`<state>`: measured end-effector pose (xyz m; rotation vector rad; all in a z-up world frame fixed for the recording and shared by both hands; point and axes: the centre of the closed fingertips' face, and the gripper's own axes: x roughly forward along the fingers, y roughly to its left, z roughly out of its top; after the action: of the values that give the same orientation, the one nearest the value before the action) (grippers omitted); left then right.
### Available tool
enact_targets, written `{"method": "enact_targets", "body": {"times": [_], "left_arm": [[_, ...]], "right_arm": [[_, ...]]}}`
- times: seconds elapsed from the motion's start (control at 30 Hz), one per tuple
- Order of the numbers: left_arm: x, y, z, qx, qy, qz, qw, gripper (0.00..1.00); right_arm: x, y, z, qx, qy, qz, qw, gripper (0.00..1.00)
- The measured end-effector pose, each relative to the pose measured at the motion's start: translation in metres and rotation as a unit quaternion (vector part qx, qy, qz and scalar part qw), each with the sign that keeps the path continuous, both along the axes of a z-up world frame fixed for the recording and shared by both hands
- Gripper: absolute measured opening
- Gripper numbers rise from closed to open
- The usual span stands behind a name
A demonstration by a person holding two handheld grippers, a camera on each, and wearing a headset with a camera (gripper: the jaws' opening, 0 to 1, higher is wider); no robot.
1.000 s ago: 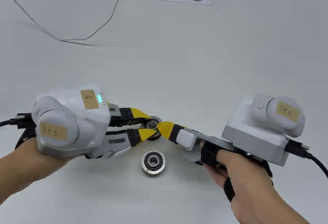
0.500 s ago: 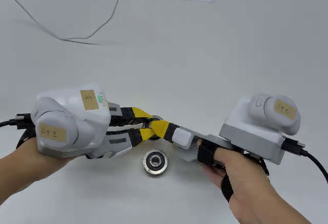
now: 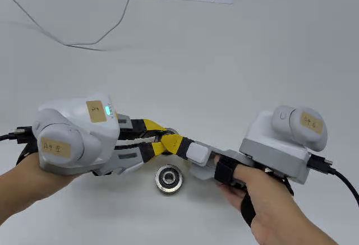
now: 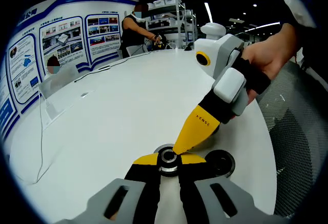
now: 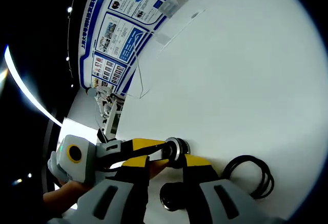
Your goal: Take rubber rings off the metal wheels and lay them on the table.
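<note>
White tabletop (image 3: 235,60) stretches bare behind the work. At its near edge the left claw (image 4: 168,163) is clenched on a small metal wheel (image 4: 168,156), one yellow tip on either side of the rim, holding it just above the surface with its hub face turned back up toward that claw. The right claw (image 5: 170,161) comes in from the person's right and meets the same wheel at its rim. Its jaws stand a little apart around the wheel's edge, and I cannot tell whether they have nipped the rubber ring. The pull probably has to run away from the left claw, toward the right hand. A second wheel (image 3: 169,178) lies flat just below the pair, and loose black rings (image 5: 252,175) rest on the tabletop beside the right claw.
</note>
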<state>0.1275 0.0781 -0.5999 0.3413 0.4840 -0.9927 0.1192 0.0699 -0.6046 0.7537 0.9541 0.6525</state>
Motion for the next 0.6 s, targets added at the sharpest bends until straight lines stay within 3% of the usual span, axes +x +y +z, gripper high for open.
{"method": "enact_targets", "body": {"times": [0.23,0.4,0.6], "left_arm": [[0.0002,0.0005,-0.0004,0.000,0.000,0.000,1.0000,0.12],[0.0004,0.0009,-0.0007,-0.001,-0.001,-0.001,1.0000,0.12],[-0.0007,0.0004,-0.0009,-0.003,-0.003,-0.007,1.0000,0.12]], "right_arm": [[0.0007,-0.0018,0.0016,-0.002,-0.006,-0.007,1.0000,0.26],[0.0016,-0.0047,-0.0015,-0.012,-0.008,-0.014,0.9998,0.31],[0.0025,-0.0004,-0.0016,-0.003,0.000,-0.015,0.9999,0.34]]}}
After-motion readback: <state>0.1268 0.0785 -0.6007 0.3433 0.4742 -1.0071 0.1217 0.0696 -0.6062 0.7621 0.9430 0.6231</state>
